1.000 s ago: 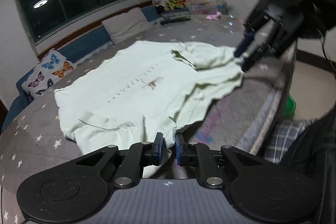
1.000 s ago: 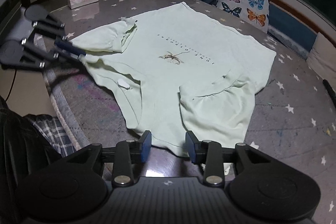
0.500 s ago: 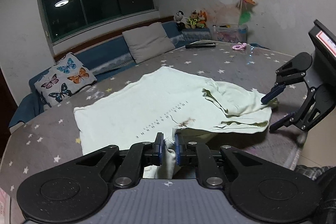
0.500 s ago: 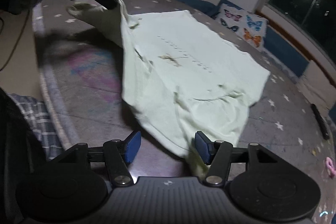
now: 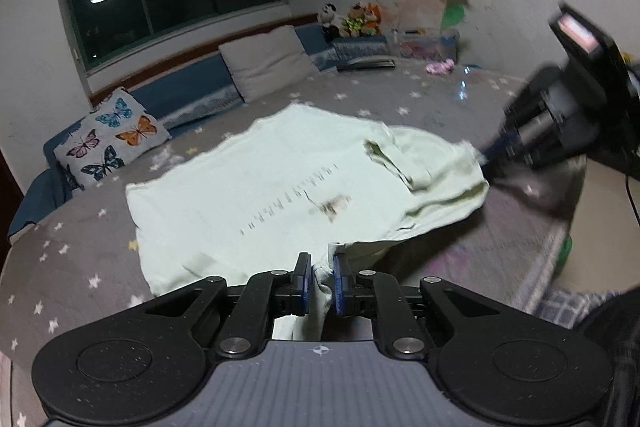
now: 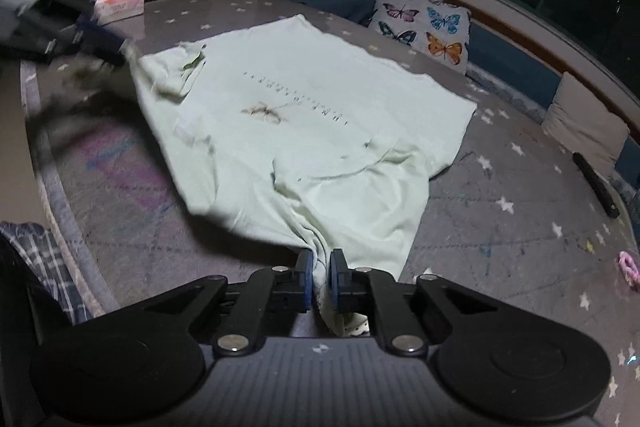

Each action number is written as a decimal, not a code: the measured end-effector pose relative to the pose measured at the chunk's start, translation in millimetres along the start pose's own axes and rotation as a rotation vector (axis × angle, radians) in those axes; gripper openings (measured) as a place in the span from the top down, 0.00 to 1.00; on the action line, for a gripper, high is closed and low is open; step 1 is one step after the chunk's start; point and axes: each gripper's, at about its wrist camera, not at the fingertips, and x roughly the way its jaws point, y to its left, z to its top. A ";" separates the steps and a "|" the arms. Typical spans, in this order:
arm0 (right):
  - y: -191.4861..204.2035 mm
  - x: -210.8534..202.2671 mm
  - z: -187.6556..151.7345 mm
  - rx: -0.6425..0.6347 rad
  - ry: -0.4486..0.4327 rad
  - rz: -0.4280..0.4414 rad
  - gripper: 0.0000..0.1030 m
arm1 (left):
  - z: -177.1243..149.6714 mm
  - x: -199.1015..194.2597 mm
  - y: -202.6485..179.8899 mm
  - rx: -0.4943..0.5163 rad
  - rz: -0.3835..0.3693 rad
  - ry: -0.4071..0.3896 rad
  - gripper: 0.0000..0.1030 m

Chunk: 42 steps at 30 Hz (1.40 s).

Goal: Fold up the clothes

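Left wrist view: the pale green T-shirt (image 5: pixel 280 179) is spread print-side up on the grey star-patterned worktop (image 5: pixel 80 267), with its near edge lifted off the surface. The left hand-held gripper (image 5: pixel 319 283) is pinched down on a bunch of that fabric, and over at the right the right hand-held gripper (image 5: pixel 486 157) is nipping another corner of the shirt, a bit blurred. Right wrist view backs it up: fingers nearly together with a wad of cloth squeezed between them (image 6: pixel 319 281).

Handling-wise, my read is it's thin, light, floppy cotton. It sags and wrinkles between the two grips and won't hold any shape by itself. Best place to grab looks like the shoulder or sleeve seams, where the cloth is doubled and less likely to slip out. Keep both grips level or the folded edge will go crooked. The butterfly pillow (image 5: pixel 108 143) at far left is well out of the way.
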 end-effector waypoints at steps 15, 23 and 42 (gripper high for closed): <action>-19.4 -17.8 55.4 0.051 -0.150 -0.058 0.93 | -45.3 -8.0 -21.5 0.087 0.099 0.060 0.58; -19.9 -18.6 68.6 0.054 -0.181 -0.076 0.93 | -49.7 2.5 -17.2 0.159 0.094 0.084 0.59; -24.1 -22.9 69.2 0.112 -0.230 -0.098 0.93 | -33.3 -7.1 -2.1 0.104 0.093 0.020 0.96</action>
